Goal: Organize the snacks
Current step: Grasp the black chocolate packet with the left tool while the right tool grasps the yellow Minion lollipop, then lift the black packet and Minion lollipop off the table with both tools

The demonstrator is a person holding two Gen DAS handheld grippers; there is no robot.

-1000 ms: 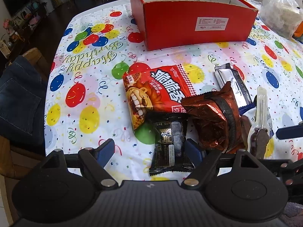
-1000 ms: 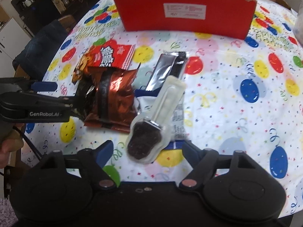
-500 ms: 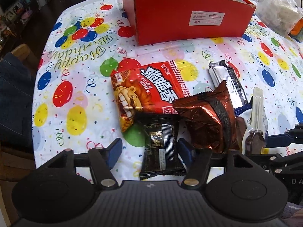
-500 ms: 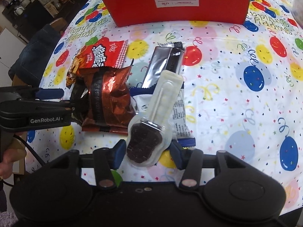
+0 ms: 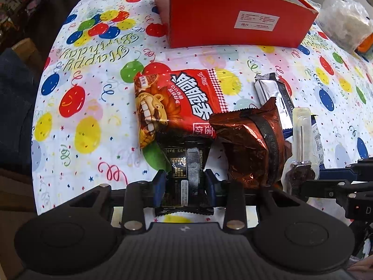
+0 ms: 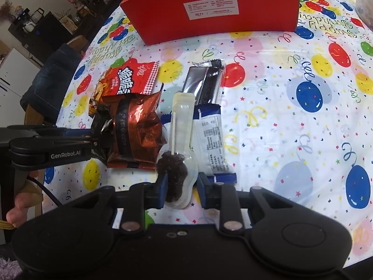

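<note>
Several snacks lie in a heap on the balloon-print tablecloth point(image 5: 88, 107). My left gripper point(image 5: 185, 182) is closing its jaws on a black snack packet point(image 5: 186, 163), and both blue pads touch its sides. The packet's far end is tucked under a red snack bag point(image 5: 177, 100). A brown foil bag point(image 5: 249, 140) lies just to the right. My right gripper point(image 6: 181, 184) is shut on a dark lollipop in a clear wrapper point(image 6: 174, 170), which rests on a white-and-blue packet point(image 6: 209, 140). A silver-black bar point(image 6: 205, 81) lies beyond it. The open red box point(image 6: 209, 9) stands at the far side.
A clear bag of white items point(image 5: 345, 23) sits at the far right of the table. A chair draped with denim point(image 5: 14, 107) stands beside the left table edge. A hand point(image 6: 21, 203) holds the left gripper's handle.
Both grippers' jaws have narrowed from wide open. The left pads came in against the black packet, the right pads against the lollipop. Neither hand has shifted much.
</note>
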